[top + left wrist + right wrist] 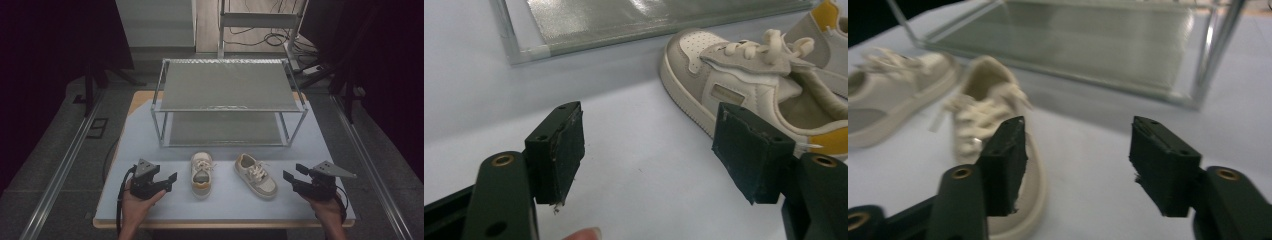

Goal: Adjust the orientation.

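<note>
Two small cream-and-grey shoes with yellow heels lie on the pale table. The left shoe points its toe at the rack; the right shoe lies angled, toe toward the front right. My left gripper stands open just left of the left shoe, nothing between its pads. To the right of the right shoe, my right gripper is also open and empty; its left pad overlaps the shoe's side in the right gripper view. The other shoe shows beyond.
A two-tier metal rack with grey shelves stands behind the shoes, its lower shelf near table level. The second shoe's heel shows at the top right of the left gripper view. Bare table lies in front.
</note>
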A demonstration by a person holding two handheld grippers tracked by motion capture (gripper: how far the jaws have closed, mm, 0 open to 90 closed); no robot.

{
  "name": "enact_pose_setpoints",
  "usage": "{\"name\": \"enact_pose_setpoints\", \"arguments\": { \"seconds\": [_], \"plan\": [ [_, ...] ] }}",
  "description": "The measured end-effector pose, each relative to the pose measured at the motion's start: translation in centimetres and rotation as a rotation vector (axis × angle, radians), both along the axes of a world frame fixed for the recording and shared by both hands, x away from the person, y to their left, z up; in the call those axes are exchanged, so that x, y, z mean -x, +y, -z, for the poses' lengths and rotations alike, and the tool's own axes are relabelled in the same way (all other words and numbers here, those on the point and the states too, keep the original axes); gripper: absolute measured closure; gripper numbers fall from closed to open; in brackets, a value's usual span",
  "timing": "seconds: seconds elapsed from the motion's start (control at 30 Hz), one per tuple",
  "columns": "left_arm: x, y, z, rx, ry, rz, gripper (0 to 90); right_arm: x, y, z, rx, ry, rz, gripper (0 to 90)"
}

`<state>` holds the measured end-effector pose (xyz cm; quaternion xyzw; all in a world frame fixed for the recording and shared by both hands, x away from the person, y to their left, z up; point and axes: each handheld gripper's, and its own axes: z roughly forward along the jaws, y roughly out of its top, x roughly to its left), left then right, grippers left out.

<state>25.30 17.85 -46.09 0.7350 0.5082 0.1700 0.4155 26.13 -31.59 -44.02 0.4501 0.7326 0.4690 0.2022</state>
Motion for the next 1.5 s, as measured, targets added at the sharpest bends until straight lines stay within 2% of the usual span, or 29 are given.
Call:
{"name": "enact_pose_setpoints", "arguments": {
  "seconds": [0.03, 0.1, 0.13, 0.17, 0.2, 0.27, 0.3, 0.33, 0.4, 0.47, 0.5, 0.57, 0.6, 0.7, 0.8, 1.03, 1.13, 1.17, 1.2, 1.23, 1.33, 1.5],
  "plan": [
    [0.0, 0.0, 0.0, 0.0, 0.0, 0.0, 29.1, 0.0, 0.0, 0.0, 0.0, 0.0, 0.0, 41.9],
    [0.1, 0.1, -0.1, 0.008, 0.01, 0.007, 29.0, 0.4, 0.5, -0.5, -0.012, -0.015, -0.033, 49.3],
    [0.1, 0.2, -0.1, 0.011, 0.016, 0.005, 29.2, 0.7, 1.1, -0.9, -0.035, -0.027, -0.069, 56.1],
    [0.1, 0.3, -0.1, 0.013, 0.022, -0.002, 29.2, 0.7, 1.1, -0.9, -0.035, -0.027, -0.069, 56.1],
    [0.1, 0.3, -0.1, 0.014, 0.024, -0.006, 29.2, 1.1, 1.8, -1.3, -0.036, -0.035, -0.101, 64.6],
    [0.2, 0.4, -0.1, 0.016, 0.025, -0.005, 29.2, 1.2, 2.2, -1.4, -0.037, -0.044, -0.122, 68.0],
    [0.3, 0.4, -0.2, 0.017, 0.023, -0.006, 29.2, 1.5, 2.9, -1.7, -0.04, -0.047, -0.159, 75.1],
    [0.3, 0.4, -0.2, 0.017, 0.023, -0.006, 29.2, 1.5, 2.9, -1.7, -0.04, -0.047, -0.159, 75.1],
    [0.3, 0.3, -0.3, 0.02, 0.021, -0.003, 29.2, 1.7, 4.2, -1.8, -0.035, -0.047, -0.214, 83.9],
    [0.4, 0.2, -0.4, 0.023, 0.02, 0.001, 29.2, 1.7, 4.7, -1.7, -0.032, -0.045, -0.232, 85.8],
    [0.4, 0.2, -0.4, 0.021, 0.021, 0.003, 29.2, 1.7, 5.7, -1.6, -0.025, -0.039, -0.264, 88.2],
    [0.4, 0.1, -0.4, 0.021, 0.025, 0.009, 29.1, 1.7, 6.2, -1.4, -0.019, -0.033, -0.279, 88.7],
    [0.4, -0.1, -0.3, 0.019, 0.028, 0.012, 29.2, 1.6, 7.2, -1.1, -0.008, -0.024, -0.302, 88.8],
    [0.4, -0.1, -0.3, 0.019, 0.029, 0.017, 29.2, 1.5, 8.1, -0.7, -0.001, -0.01, -0.323, 88.8],
    [0.5, -0.1, -0.4, 0.02, 0.03, 0.019, 29.1, 1.3, 10.0, -0.1, 0.015, 0.011, -0.359, 88.8],
    [0.7, -0.1, -0.6, 0.022, 0.03, 0.018, 28.9, 1.1, 12.3, 0.5, 0.031, 0.03, -0.401, 88.8],
    [0.8, 0.0, -0.7, 0.023, 0.033, 0.02, 28.9, 1.1, 14.3, 1.2, 0.061, 0.041, -0.432, 88.8],
    [0.8, 0.0, -0.8, 0.024, 0.035, 0.021, 28.9, 1.1, 14.3, 1.2, 0.061, 0.041, -0.432, 88.8],
    [0.8, 0.1, -0.8, 0.023, 0.037, 0.021, 28.9, 1.0, 15.2, 1.5, 0.074, 0.047, -0.442, 88.8],
    [0.8, 0.1, -0.8, 0.023, 0.037, 0.021, 28.9, 1.0, 15.2, 1.5, 0.074, 0.047, -0.442, 88.8],
    [0.8, 0.1, -0.7, 0.021, 0.041, 0.022, 28.9, 0.7, 16.9, 2.0, 0.089, 0.051, -0.459, 88.9],
    [0.9, 0.0, -0.7, 0.019, 0.043, 0.026, 28.9, 0.1, 18.3, 2.6, 0.114, 0.067, -0.449, 88.8]
  ]
}}
